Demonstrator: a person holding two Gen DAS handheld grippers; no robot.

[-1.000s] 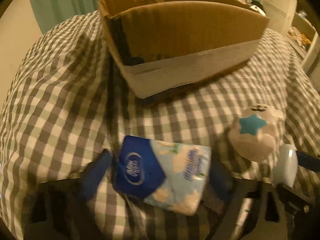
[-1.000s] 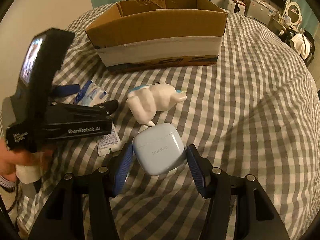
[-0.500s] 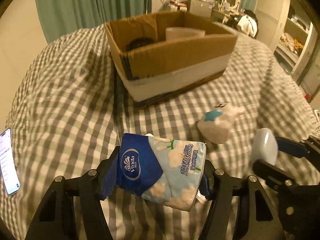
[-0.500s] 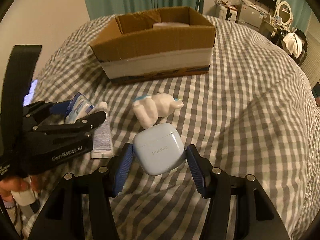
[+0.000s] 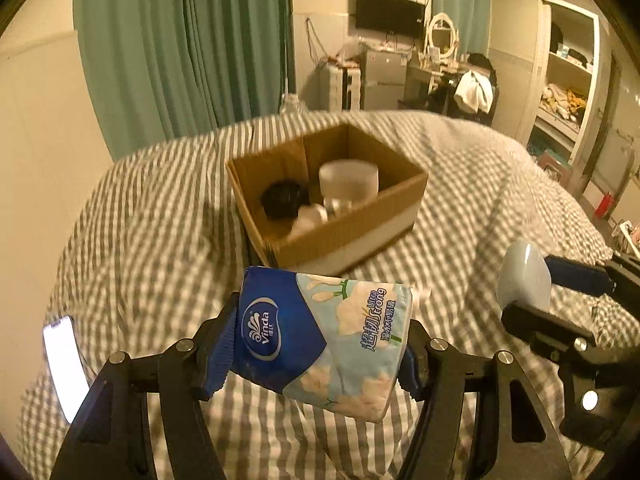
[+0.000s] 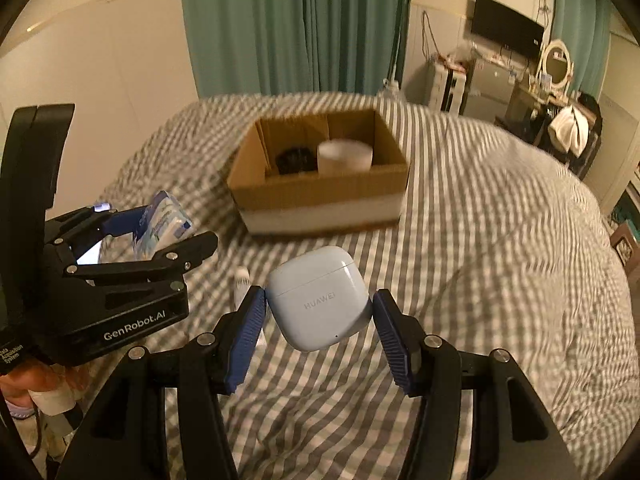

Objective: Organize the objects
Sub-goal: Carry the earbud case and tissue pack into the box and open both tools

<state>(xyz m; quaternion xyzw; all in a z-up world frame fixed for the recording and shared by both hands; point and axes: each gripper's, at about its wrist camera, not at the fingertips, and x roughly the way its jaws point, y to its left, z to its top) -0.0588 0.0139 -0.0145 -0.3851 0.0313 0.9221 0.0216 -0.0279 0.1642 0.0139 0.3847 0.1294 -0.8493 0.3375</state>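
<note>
The left gripper [image 5: 320, 344] fills the lower centre of its own view, its blue pads pressed against both ends of a tissue pack [image 5: 324, 340]. The right gripper [image 6: 318, 320], lower centre of its view, clamps a pale blue earbud case [image 6: 320, 300] between its pads. A hand [image 6: 40, 380] grips the left tool's handle at lower left.

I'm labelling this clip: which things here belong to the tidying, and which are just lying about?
Belongs:
tissue pack
earbud case
cardboard box
left tongs
right tongs

Lying about:
phone
curtain
television
</note>
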